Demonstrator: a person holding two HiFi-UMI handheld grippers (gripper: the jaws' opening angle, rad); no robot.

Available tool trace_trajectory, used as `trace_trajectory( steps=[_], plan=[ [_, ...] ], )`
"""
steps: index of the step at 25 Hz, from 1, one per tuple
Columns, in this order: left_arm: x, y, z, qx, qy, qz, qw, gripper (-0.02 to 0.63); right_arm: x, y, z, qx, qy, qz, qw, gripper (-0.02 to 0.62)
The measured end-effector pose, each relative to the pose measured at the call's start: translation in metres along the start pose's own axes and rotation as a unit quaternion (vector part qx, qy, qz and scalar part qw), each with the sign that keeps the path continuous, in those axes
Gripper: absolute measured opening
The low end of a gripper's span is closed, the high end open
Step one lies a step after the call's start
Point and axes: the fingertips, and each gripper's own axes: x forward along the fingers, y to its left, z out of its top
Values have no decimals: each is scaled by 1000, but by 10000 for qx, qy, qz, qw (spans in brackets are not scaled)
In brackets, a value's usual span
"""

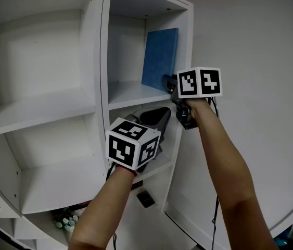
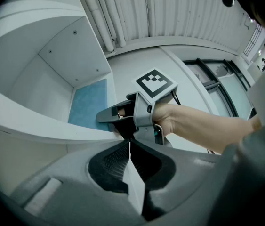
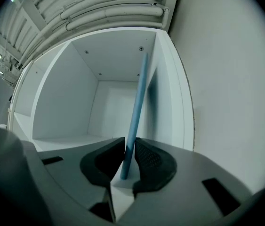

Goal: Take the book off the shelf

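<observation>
A thin blue book (image 1: 160,59) stands upright in the top right cell of the white shelf (image 1: 97,61), leaning against the cell's right wall. My right gripper (image 1: 169,82) is shut on the book's lower front edge; in the right gripper view the blue spine (image 3: 137,107) runs up from between the two black pads (image 3: 152,161). The left gripper (image 1: 154,117) sits one cell lower, under the shelf board, jaws shut with nothing between them (image 2: 129,152). In the left gripper view the book (image 2: 91,105) and the right gripper (image 2: 125,114) show above the board.
Other shelf cells (image 1: 37,66) to the left hold nothing. A plain white wall (image 1: 250,40) runs right of the shelf. A small dark object (image 1: 145,198) lies on a lower board, and small bottles (image 1: 67,221) stand at the bottom left.
</observation>
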Motion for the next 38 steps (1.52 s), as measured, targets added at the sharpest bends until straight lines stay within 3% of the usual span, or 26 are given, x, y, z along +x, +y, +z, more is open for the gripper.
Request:
trace_trajectory(
  steps=[13,38],
  plan=[
    [2,-12,4,36,-6,-80,10000,12,-41,3,2,24,-175,189,9997,57],
    [0,-38,-9,38,178,-153,9997,12,-95,-6,1,849,-1135,386,9891,54]
  ],
)
